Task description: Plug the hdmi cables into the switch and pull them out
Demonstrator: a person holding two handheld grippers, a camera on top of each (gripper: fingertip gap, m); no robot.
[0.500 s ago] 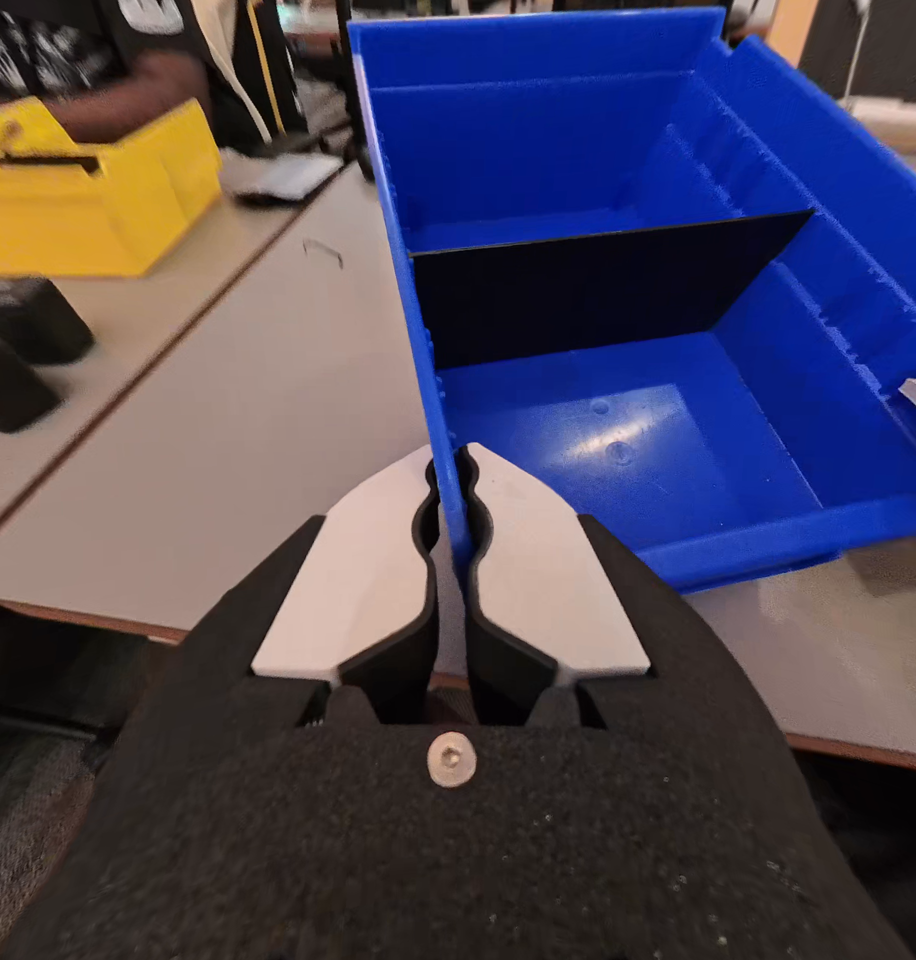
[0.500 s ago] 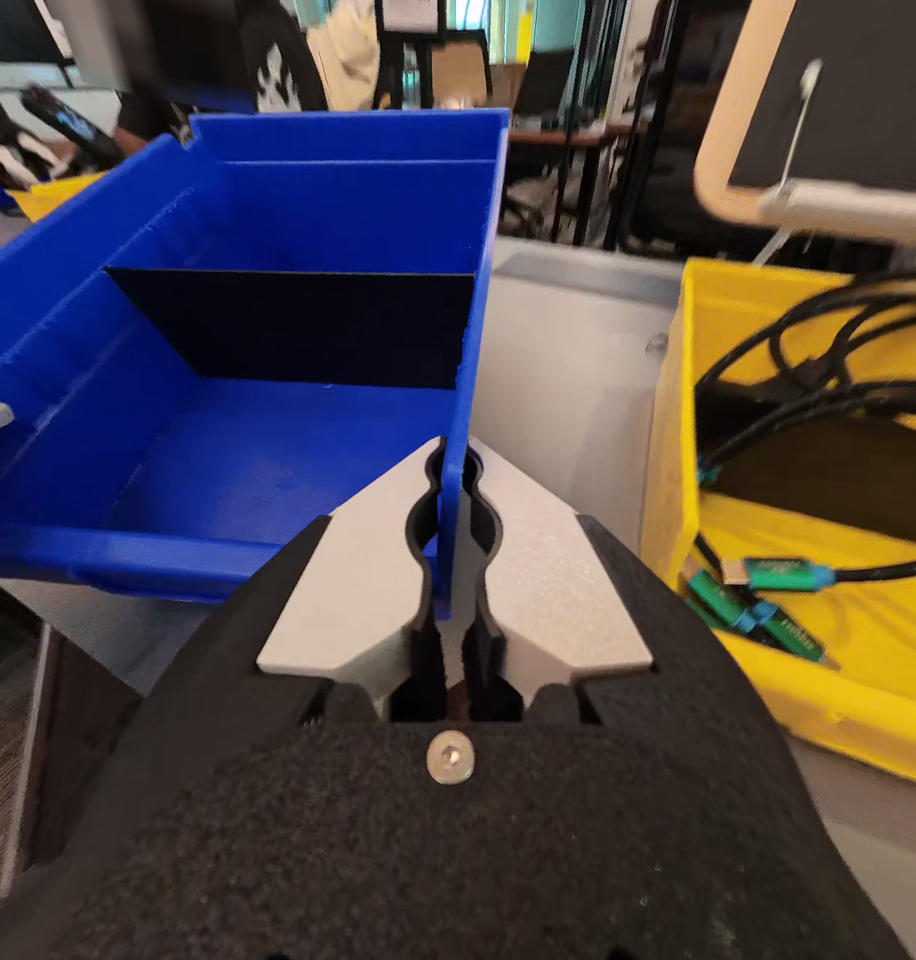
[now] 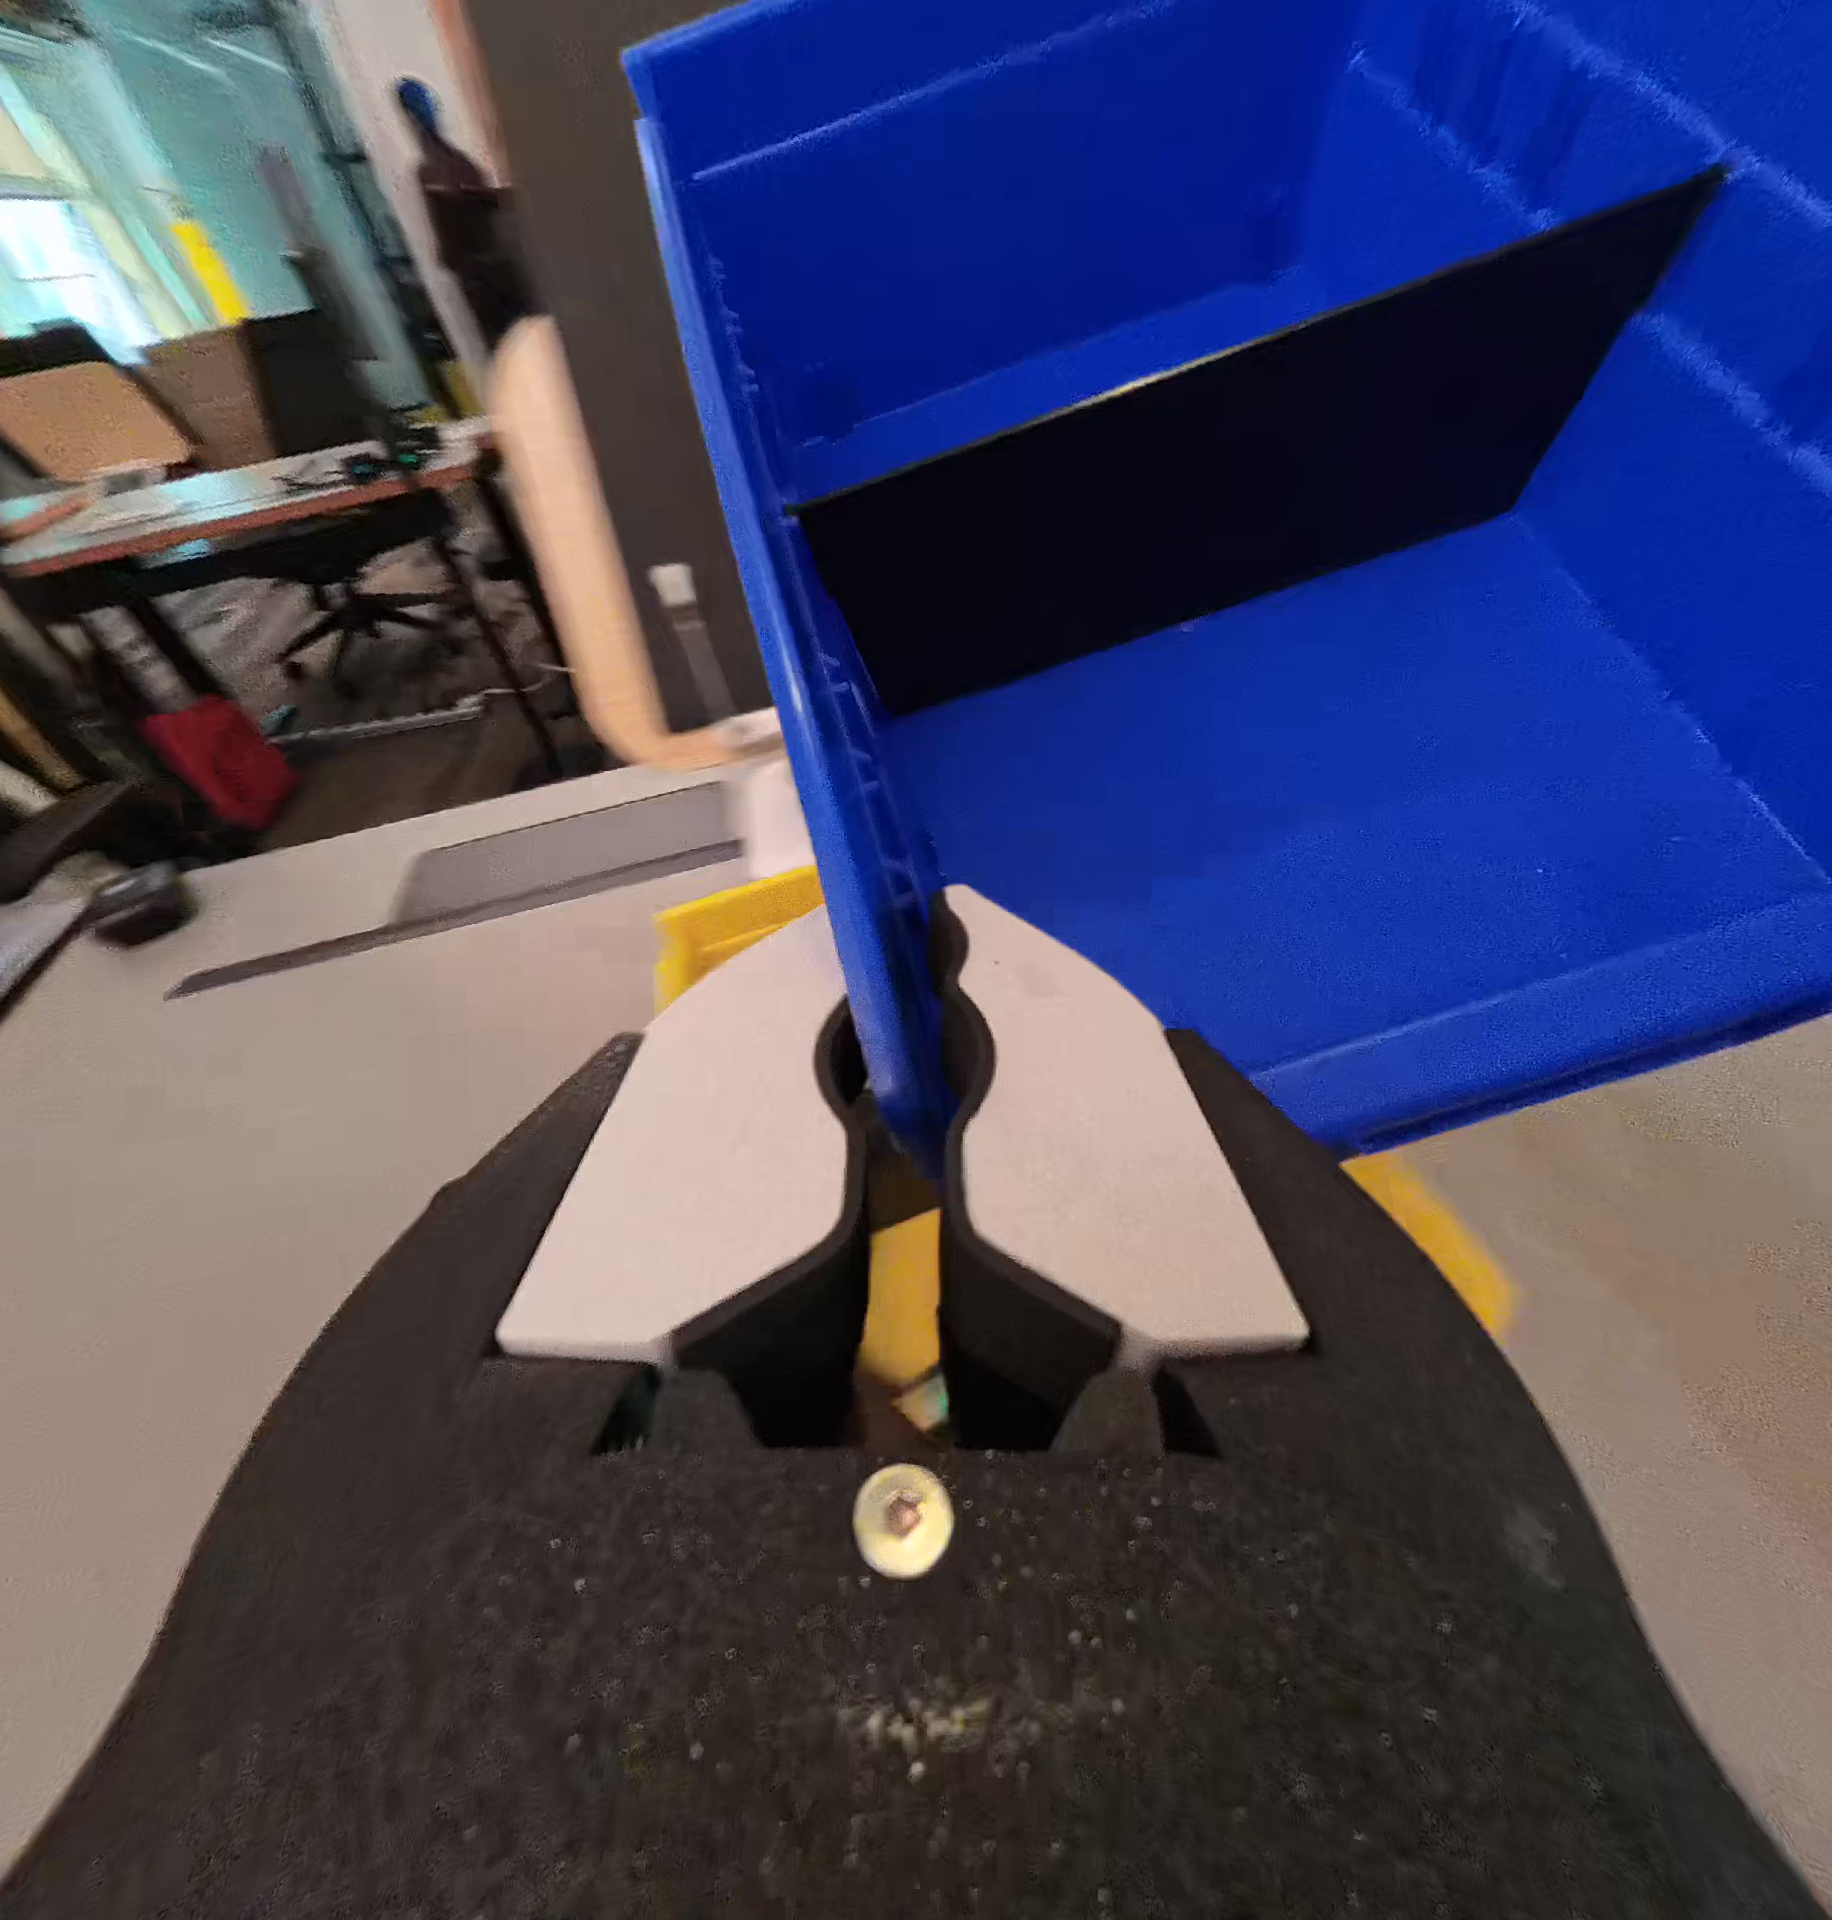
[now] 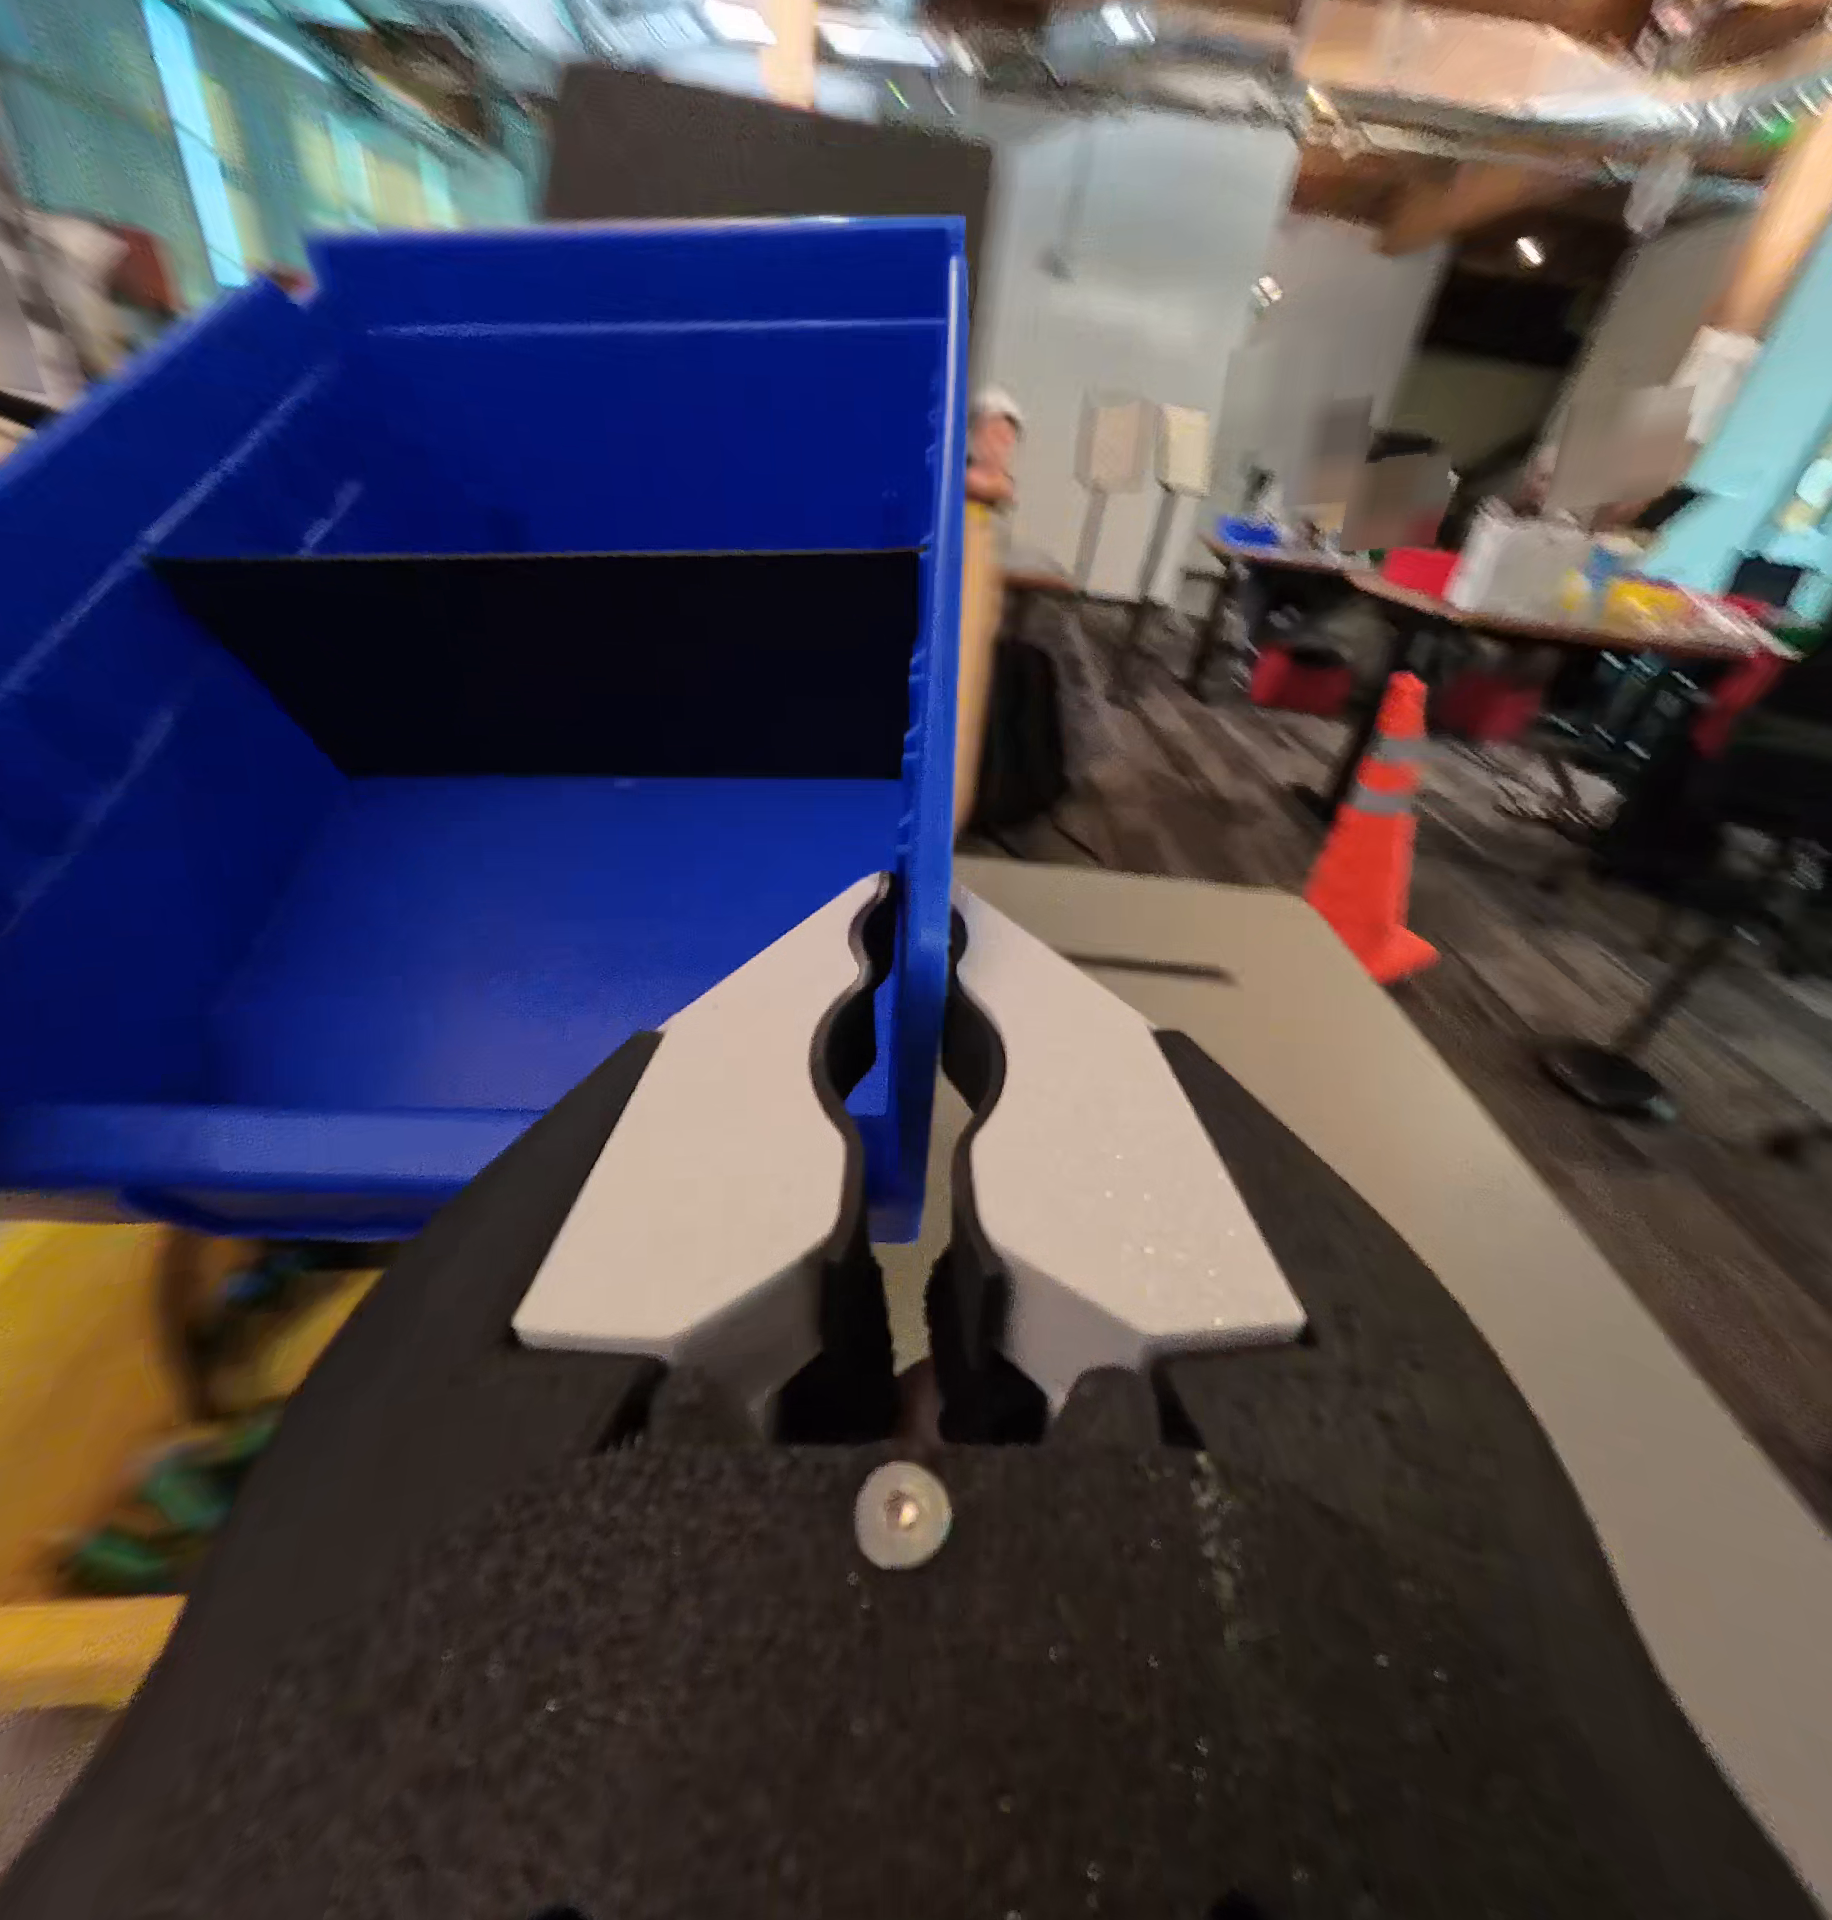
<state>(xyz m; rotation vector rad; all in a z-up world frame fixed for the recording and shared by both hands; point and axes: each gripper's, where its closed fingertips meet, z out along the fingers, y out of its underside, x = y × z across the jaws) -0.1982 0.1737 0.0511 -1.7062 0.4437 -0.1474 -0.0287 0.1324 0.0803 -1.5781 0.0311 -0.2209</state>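
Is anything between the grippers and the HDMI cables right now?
Yes. Both grippers are clamped on the blue bin: the left gripper on its left wall, the right gripper on its right wall. The bin hangs lifted above the yellow bin, where blurred green cable plugs lie.

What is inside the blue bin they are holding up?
The blue bin holds only a black divider across its middle; both compartments look empty. The far compartment's floor is partly hidden behind the divider.
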